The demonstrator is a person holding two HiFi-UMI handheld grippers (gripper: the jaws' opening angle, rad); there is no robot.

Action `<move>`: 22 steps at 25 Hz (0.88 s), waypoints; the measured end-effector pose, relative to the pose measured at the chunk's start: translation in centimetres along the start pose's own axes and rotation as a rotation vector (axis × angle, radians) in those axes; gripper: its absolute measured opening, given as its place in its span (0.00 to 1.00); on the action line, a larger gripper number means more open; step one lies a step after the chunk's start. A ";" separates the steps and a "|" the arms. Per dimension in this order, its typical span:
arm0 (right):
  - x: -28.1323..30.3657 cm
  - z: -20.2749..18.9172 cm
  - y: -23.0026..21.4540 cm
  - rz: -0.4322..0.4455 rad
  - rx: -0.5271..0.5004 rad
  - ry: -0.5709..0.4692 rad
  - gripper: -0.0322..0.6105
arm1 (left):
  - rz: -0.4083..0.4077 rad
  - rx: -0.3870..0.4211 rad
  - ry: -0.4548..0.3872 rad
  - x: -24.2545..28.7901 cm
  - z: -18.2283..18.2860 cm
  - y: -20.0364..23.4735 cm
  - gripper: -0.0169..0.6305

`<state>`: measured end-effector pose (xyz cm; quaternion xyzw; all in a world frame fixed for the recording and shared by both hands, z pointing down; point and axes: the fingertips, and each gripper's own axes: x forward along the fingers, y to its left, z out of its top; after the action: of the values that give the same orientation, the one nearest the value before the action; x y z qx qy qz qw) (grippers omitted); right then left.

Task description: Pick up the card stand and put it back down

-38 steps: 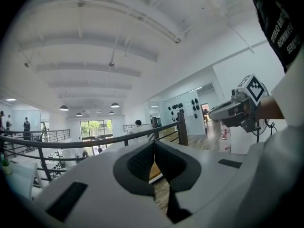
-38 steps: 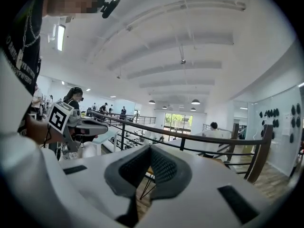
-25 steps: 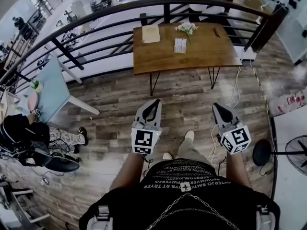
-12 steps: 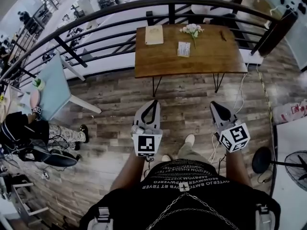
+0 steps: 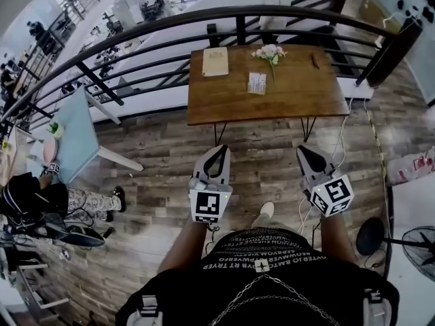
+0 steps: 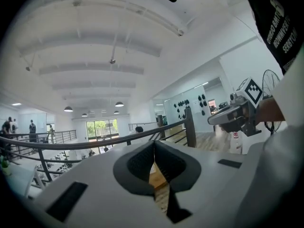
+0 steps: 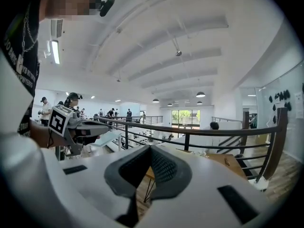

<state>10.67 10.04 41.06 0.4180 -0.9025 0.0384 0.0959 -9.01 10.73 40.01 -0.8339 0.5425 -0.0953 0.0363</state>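
Nearest in, both grippers are held out over the plank floor (image 5: 156,148), on the near side of the wooden table (image 5: 224,104) and well short of it. The left gripper (image 5: 220,147) is seen with its jaws brought together at the tips. Nothing is caught between them; only a sliver of the table is glimpsed through the gap behind the pads. The right gripper (image 5: 303,149) is likewise closed up tight and empty, and it is aimed at the table too. A shoe (image 5: 266,210) is spotted between the two grippers, on the table's near side.

On to the table top: the card stand (image 5: 256,83) is found near the middle, apart from both grippers and untouched. A small bunch of flowers (image 5: 270,51) is laid just beyond it, toward the table's far edge. A tan notebook (image 5: 215,61) is set at the table's far left corner, and a small dark thing (image 5: 315,60) is seen near the far right corner, too small to be told.

A dark railing (image 5: 239,27) is run along right behind the table. A pale blue table (image 5: 71,131) is placed well to the left of the wooden one.
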 end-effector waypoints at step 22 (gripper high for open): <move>1.3 1.0 -10.3 0.080 0.007 -0.036 0.07 | 0.039 -0.017 0.020 8.3 2.5 -4.2 0.07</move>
<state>17.55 2.29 40.18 0.3824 -0.9200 0.0378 0.0767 -1.50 4.81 39.21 -0.8223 0.5599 -0.0981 0.0257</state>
